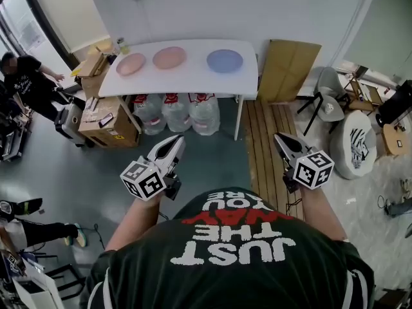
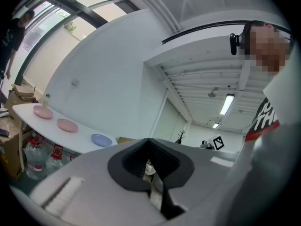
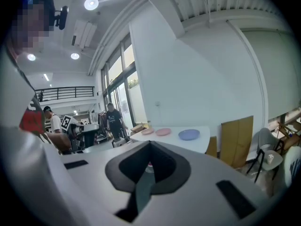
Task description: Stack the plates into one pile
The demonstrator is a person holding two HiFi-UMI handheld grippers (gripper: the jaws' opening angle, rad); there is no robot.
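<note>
Plates [image 1: 169, 57] lie unstacked, well away from both grippers, on a white table [image 1: 187, 82] against the far wall. Nearest the camera, the left gripper [image 1: 179, 139] and the right gripper [image 1: 278, 136] are held out in front of the person's dark shirt, apart from each other, over bare floor. Each has its jaws pressed together with nothing between them. Beyond them, three clear water jugs [image 1: 177, 111] stand side by side under the table, their tops hidden by the tabletop's edge. Just left of the jugs sits a closed cardboard box [image 1: 106, 124]. A smaller open box [image 1: 90, 65] is behind it by the table's left end, and what it holds cannot be made out. On the tabletop the three plates sit in a row without touching: two pink ones at the left and middle, and a blue plate [image 1: 224, 60] at the right. A flat cardboard sheet [image 1: 288, 69] leans on the wall just right of the table.
</note>
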